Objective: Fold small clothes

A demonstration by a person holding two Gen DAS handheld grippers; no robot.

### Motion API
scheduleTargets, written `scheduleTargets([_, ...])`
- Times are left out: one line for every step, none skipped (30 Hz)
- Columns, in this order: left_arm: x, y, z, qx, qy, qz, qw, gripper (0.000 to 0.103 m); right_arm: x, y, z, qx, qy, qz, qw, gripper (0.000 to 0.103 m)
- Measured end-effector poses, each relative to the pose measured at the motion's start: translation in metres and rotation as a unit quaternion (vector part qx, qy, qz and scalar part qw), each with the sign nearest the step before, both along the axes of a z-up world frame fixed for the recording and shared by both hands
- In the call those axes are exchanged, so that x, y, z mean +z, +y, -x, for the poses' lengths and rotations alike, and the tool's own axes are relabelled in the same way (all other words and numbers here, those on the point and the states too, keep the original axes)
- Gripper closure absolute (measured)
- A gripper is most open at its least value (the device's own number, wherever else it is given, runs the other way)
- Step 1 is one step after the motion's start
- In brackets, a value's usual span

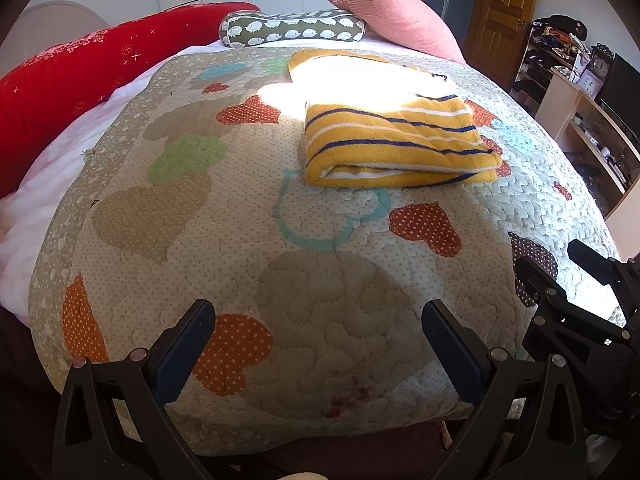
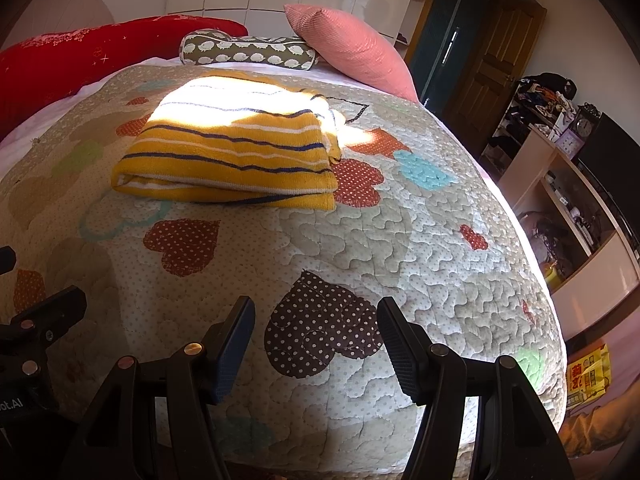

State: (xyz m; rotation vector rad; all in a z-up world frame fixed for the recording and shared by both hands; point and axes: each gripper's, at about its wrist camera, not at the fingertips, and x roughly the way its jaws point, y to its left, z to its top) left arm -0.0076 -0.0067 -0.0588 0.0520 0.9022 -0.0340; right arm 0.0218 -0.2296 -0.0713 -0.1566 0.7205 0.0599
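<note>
A yellow garment with white and blue stripes [image 1: 396, 144] lies folded flat on the quilted bed cover [image 1: 240, 240], its far part washed out by sunlight. It also shows in the right wrist view [image 2: 232, 160]. My left gripper [image 1: 320, 320] is open and empty over the quilt's near edge, well short of the garment. My right gripper [image 2: 316, 316] is open and empty, also near the front edge, to the right of the left one. The right gripper shows in the left wrist view [image 1: 560, 276].
A pink pillow [image 1: 392, 16], a green hedgehog-print bolster [image 1: 292, 30] and a red blanket [image 1: 80, 68] lie at the bed's head. Shelves with clutter and clocks [image 2: 560, 160] stand to the right, with a wooden door [image 1: 500, 12] behind.
</note>
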Motion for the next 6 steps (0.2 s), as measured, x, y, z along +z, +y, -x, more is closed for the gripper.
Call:
scheduleTargets([0.0001,-0.0003,0.0003,0.0,0.0,-0.001,1.0,0.0,0.0002,0.0,-0.0002,0.0,0.0,-0.001,1.0,0.036])
scheduleTargets([0.0002,-0.0006,0.0008,0.001,-0.001,-0.004,1.0,0.0,0.0001,-0.0002,0.0,0.0,0.0,-0.001,1.0,0.036])
scheduleTargets([0.0007,-0.0006,0.0009,0.003,-0.003,-0.008,1.0,0.0,0.0001,-0.0003,-0.0001,0.001,0.0,0.0,1.0,0.036])
scheduleTargets([0.0011,-0.0007,0.001,0.003,-0.005,-0.008,1.0,0.0,0.0001,-0.0003,-0.0004,0.001,0.0,-0.001,1.0,0.036])
scheduleTargets([0.0014,-0.0007,0.0012,0.002,-0.005,-0.007,1.0,0.0,0.0001,-0.0004,-0.0004,0.001,0.001,-0.001,1.0,0.036])
scheduleTargets([0.0015,-0.0005,0.0011,0.001,-0.005,-0.006,1.0,0.0,0.0001,-0.0008,-0.0006,0.001,0.001,-0.002,1.0,0.036])
